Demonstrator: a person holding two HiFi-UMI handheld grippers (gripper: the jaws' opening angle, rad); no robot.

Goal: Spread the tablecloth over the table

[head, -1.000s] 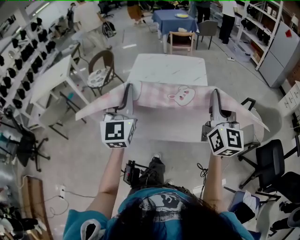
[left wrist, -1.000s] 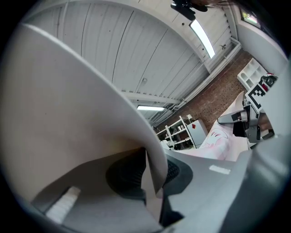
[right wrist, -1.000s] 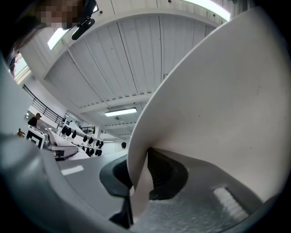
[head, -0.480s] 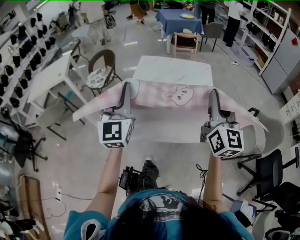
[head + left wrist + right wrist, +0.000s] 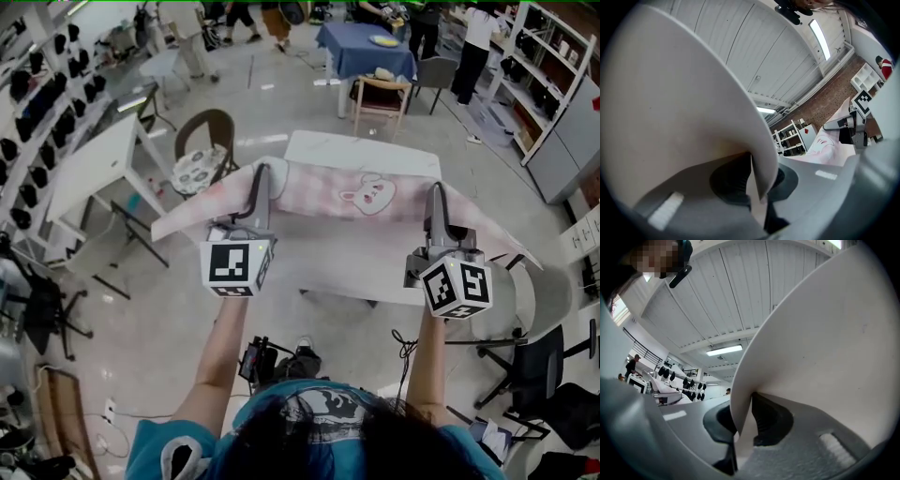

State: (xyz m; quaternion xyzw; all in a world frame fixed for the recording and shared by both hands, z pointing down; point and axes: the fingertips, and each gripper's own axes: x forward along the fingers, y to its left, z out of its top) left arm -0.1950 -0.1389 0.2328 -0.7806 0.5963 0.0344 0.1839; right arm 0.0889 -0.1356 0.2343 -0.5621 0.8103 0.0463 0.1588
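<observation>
The left tongs (image 5: 261, 178) are shut narrow on the upper edge of the pink checked tablecloth (image 5: 328, 187), with the fabric pinched between the pads. The right tongs (image 5: 437, 195) grip the same edge in the same way. They are held level and well apart. The cloth is stretched between them, and its ends droop outward past each. Its rabbit print (image 5: 367, 194) faces up. The cloth hangs as a band above the white marble-look counter (image 5: 361, 150), which shows bare beyond it and nearer. A round-backed chair (image 5: 199, 159) stands to the counter's left.
</observation>
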